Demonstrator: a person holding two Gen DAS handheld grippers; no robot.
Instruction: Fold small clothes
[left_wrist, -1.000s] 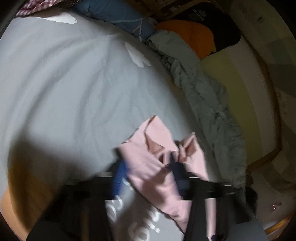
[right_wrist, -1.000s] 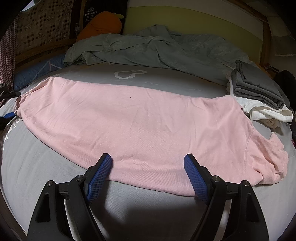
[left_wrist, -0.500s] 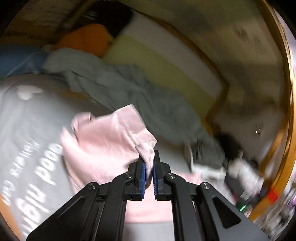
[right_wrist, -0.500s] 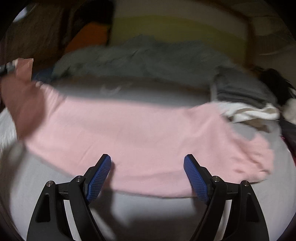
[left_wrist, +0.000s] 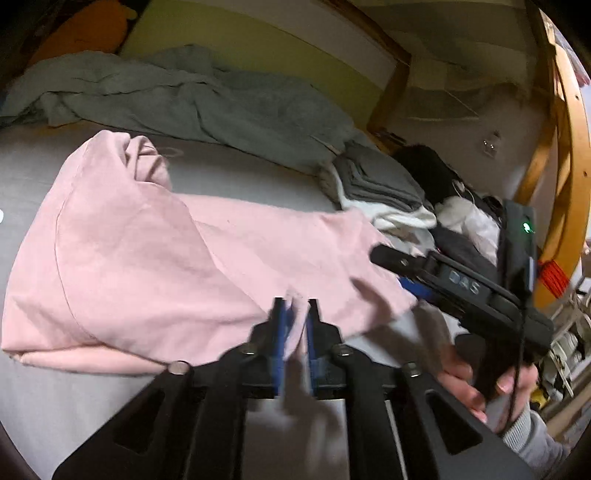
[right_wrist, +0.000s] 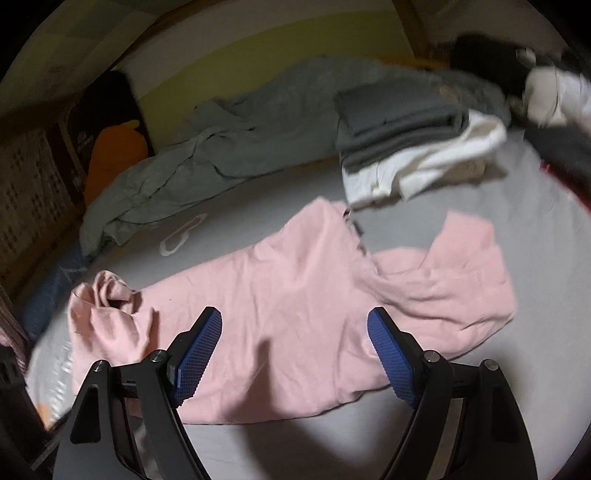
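Your left gripper (left_wrist: 295, 317) is pinching the pink shirt's (left_wrist: 147, 236) edge over its body; your right gripper (right_wrist: 295, 354) is hovering, fingers spread.

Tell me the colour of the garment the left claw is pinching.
Pale pink, plain: the garment in the left claw, clearest in the left wrist view.

Your pink garment (right_wrist: 295, 295) is soft matt knit cloth, lightly creased. It lies on a smooth grey bedsheet (right_wrist: 258, 206), also matt. Your right gripper (right_wrist: 294, 354) has matt black plastic arms, and its pads (right_wrist: 391, 365) are blue with a ribbed, grippy texture, probably rubber. The bed frame (left_wrist: 391, 85) looks like varnished wood.
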